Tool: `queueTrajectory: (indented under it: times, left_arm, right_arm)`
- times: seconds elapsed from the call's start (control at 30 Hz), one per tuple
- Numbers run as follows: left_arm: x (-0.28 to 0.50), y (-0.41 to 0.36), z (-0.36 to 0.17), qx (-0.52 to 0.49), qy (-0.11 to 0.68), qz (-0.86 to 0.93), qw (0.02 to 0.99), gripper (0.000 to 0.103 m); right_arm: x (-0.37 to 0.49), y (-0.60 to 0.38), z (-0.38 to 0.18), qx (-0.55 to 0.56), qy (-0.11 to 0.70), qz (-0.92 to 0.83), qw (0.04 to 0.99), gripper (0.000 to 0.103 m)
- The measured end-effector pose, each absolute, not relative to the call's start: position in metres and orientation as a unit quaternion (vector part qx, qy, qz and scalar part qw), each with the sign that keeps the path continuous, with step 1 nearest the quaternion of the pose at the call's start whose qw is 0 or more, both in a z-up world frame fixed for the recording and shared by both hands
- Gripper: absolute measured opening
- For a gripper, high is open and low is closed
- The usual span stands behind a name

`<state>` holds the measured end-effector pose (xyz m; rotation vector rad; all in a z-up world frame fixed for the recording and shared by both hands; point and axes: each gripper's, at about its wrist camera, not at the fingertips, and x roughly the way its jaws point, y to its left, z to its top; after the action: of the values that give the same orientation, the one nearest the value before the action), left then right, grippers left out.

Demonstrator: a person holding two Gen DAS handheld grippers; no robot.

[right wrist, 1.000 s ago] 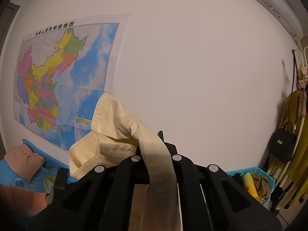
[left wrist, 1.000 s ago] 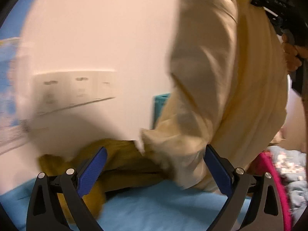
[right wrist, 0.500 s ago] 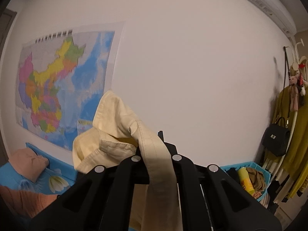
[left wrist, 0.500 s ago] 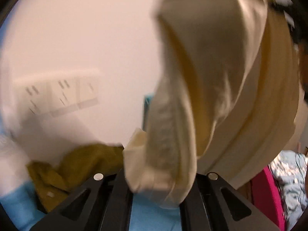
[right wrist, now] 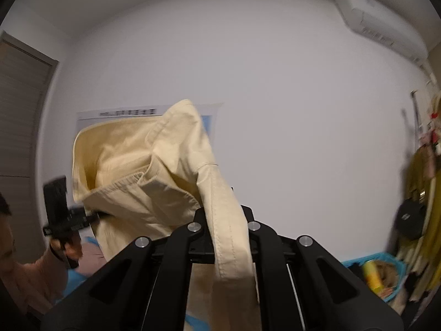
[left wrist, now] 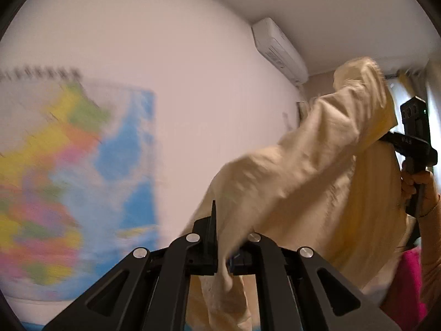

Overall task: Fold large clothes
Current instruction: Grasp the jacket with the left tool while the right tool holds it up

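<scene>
A large cream-yellow garment (left wrist: 317, 182) hangs in the air between my two grippers. My left gripper (left wrist: 222, 251) is shut on one edge of it, with cloth draped over the fingers. My right gripper (right wrist: 223, 237) is shut on a stitched band of the same garment (right wrist: 143, 171). In the left wrist view the right gripper's body (left wrist: 413, 138) shows at the far right, held by a hand, with cloth pinched in it. In the right wrist view the left gripper's body (right wrist: 63, 215) shows at the left, held by a hand.
A coloured wall map (left wrist: 69, 165) hangs on the white wall. An air conditioner (right wrist: 380, 24) sits high on the wall. A coat rack with a black bag (right wrist: 410, 218) and yellow clothes stands at the right, above a blue basket (right wrist: 386, 275). A dark door (right wrist: 19, 115) is at the left.
My left gripper was open a second ago, closed on the garment's edge and lifted it. Both views have tilted upward, so the bed and the mustard cloth have left the left wrist view.
</scene>
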<state>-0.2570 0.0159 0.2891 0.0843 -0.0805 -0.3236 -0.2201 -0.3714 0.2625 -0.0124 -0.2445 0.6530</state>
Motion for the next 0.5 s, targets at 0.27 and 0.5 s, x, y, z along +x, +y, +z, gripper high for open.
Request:
queueTrajectory:
  times: [0.27,0.5]
  left_arm:
    - [-0.342,0.062,0.29,0.08,-0.015,0.016,0.997,0.004]
    - [-0.286,0.113,0.256,0.094,0.092,0.155,0.979,0.004]
  right_arm:
    - [-0.236,-0.307,0.25,-0.016,-0.119,0.447,0.887,0.004]
    - [-0.091,-0.203,0.219,0.027,0.021,0.529,0.848,0.004]
